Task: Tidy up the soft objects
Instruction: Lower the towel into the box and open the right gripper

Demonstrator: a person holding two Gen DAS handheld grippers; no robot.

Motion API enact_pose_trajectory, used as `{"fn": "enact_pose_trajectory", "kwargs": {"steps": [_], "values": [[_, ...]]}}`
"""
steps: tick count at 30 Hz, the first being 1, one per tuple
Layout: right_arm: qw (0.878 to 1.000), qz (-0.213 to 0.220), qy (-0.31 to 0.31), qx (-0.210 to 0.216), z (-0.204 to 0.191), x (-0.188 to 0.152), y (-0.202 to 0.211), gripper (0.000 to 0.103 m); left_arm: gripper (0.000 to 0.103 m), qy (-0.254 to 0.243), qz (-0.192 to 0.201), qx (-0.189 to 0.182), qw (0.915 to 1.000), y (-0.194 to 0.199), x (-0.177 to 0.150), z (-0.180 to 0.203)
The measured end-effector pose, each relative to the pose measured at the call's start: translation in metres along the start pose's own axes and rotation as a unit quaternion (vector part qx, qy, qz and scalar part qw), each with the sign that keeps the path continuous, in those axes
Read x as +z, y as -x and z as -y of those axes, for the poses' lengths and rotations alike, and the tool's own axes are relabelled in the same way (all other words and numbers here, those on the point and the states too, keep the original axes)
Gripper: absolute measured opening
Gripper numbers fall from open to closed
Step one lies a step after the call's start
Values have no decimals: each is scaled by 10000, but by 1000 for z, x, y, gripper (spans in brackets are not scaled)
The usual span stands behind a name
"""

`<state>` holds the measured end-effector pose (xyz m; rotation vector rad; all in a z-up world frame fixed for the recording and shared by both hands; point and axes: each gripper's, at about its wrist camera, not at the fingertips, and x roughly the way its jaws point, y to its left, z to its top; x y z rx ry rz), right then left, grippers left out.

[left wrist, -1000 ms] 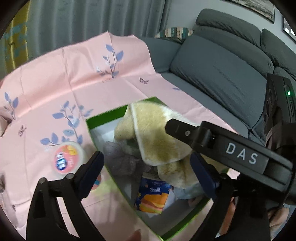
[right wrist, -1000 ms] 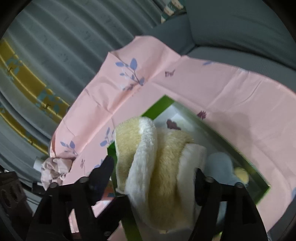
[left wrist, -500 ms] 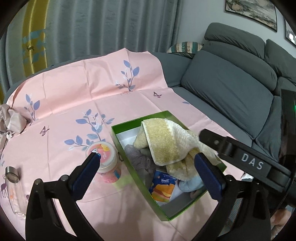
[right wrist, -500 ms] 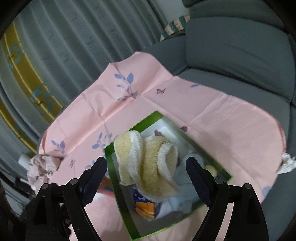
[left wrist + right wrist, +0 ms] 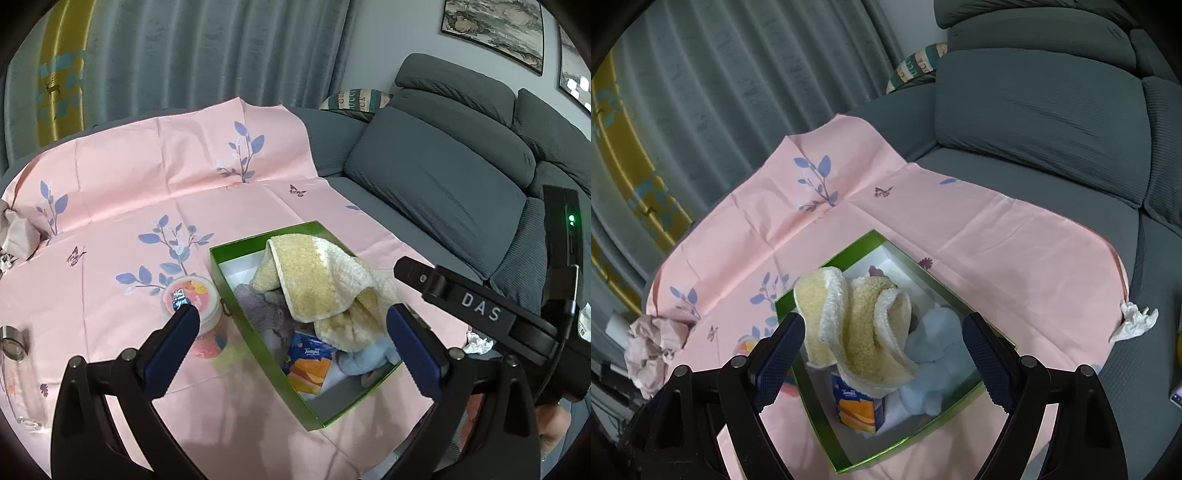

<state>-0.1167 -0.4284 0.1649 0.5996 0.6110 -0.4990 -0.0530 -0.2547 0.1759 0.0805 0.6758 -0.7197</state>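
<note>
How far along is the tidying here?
Mostly done: yellow towel, blue plush, grey cloth and tissue pack lie in the green box. Both grippers are open, empty. Crumpled cloth remains outside.

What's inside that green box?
In the green box: a yellow towel draped on top, a grey cloth, a light blue plush and a tissue pack. The towel hides whatever lies beneath it.

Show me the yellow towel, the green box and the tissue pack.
yellow towel [image 5: 317,280], left wrist view, its draped top fold
green box [image 5: 255,339], left wrist view, its left wall
tissue pack [image 5: 858,404], right wrist view, its orange front
</note>
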Motion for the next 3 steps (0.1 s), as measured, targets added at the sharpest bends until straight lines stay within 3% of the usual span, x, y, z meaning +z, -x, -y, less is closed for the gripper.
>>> {"fn": "enact_pose_trajectory", "kwargs": {"steps": [3], "values": [[10000,-18,27,-32,-2,-2,1,88,101,51,-4,42,10000,2,-1,-3]]}}
